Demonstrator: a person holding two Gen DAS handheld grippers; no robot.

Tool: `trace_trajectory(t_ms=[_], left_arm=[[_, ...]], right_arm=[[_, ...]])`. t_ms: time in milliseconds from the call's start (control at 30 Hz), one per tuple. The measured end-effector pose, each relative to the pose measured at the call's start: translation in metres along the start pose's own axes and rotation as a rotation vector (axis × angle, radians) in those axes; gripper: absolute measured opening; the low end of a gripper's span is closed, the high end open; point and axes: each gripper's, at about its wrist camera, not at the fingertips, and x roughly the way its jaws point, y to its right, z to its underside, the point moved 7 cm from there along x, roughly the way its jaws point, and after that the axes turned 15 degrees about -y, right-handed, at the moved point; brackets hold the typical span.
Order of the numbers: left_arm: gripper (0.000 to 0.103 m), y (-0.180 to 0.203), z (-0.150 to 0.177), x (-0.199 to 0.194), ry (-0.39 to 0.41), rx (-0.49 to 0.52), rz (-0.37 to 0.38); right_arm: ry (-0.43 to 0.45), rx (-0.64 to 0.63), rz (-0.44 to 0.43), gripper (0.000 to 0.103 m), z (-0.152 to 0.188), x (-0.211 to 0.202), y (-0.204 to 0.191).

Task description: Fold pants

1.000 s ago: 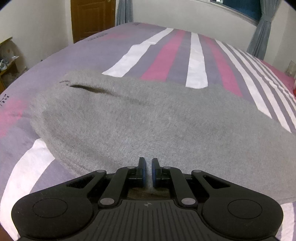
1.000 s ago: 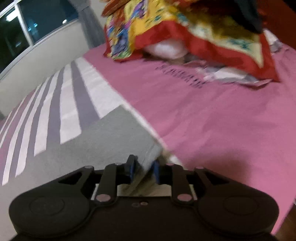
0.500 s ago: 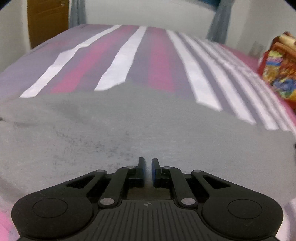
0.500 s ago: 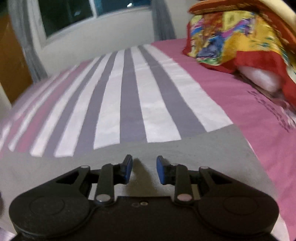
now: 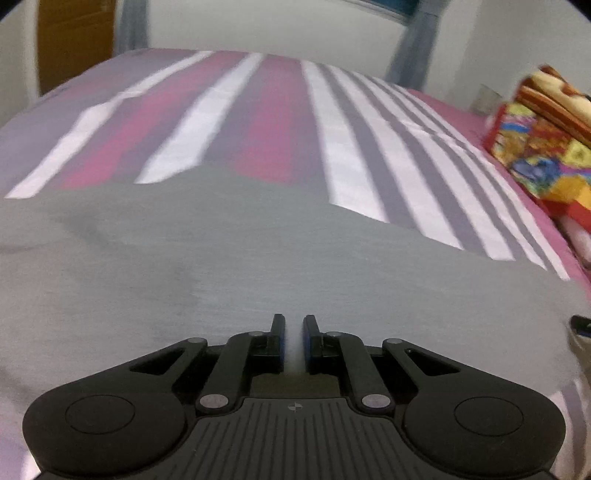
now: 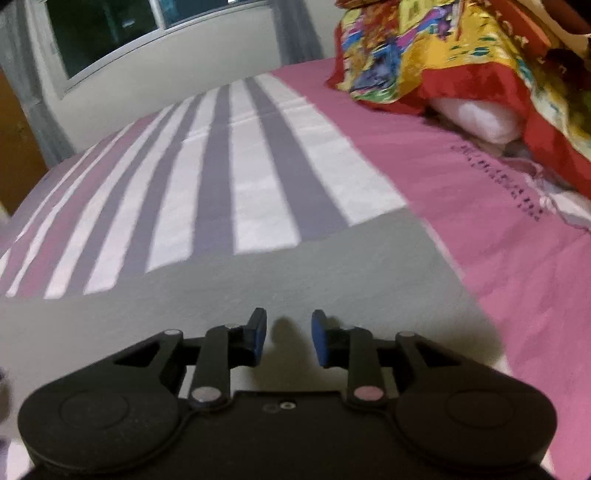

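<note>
The grey pants (image 5: 258,251) lie spread flat on the striped bedspread and fill the lower half of both views (image 6: 295,273). My left gripper (image 5: 294,328) sits low over the near part of the pants, jaws nearly closed with a thin pale strip of cloth between the pads. My right gripper (image 6: 288,332) hovers over the right end of the pants, jaws apart and empty, its shadow on the cloth. The right edge of the pants (image 6: 443,251) runs close to the pink part of the bedspread.
The bedspread (image 5: 280,122) has pink, white and purple stripes. A colourful red and yellow quilt pile (image 6: 480,66) and a white pillow (image 6: 476,118) lie at the right. A window (image 6: 147,29), wall and a brown door (image 5: 74,44) stand beyond the bed.
My right gripper has let go of the pants' edge, opened and swung left over the cloth. My left gripper has turned to the right across the pants, still closed.
</note>
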Motion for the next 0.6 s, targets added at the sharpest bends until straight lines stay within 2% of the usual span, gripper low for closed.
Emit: trace_trajectory(t_ms=[100, 200, 267, 333, 433, 533, 600], left_arm=[[0.011, 0.015, 0.010, 0.011, -0.014, 0.040, -0.032], [0.011, 0.011, 0.014, 0.005, -0.022, 0.015, -0.022], [0.011, 0.011, 0.015, -0.001, -0.019, 0.017, -0.025], [0.011, 0.011, 0.020, -0.002, -0.014, 0.037, -0.041], [0.012, 0.012, 0.024, -0.002, -0.009, 0.040, -0.048], [0.012, 0.012, 0.025, -0.001, -0.008, 0.037, -0.053], [0.012, 0.013, 0.024, 0.000, -0.010, 0.032, -0.052]], right_arm=[[-0.031, -0.026, 0.071, 0.024, 0.019, 0.008, 0.014], [-0.014, 0.100, 0.032, 0.023, 0.023, -0.013, 0.043], [0.003, 0.142, 0.023, 0.031, 0.027, -0.028, 0.057], [-0.030, 0.206, 0.017, 0.034, 0.037, -0.030, 0.074], [-0.042, 0.333, -0.044, 0.032, 0.049, -0.029, 0.097], [-0.001, 0.464, -0.176, 0.036, 0.042, -0.023, 0.107], [0.019, 0.513, -0.212, 0.036, 0.032, -0.013, 0.111]])
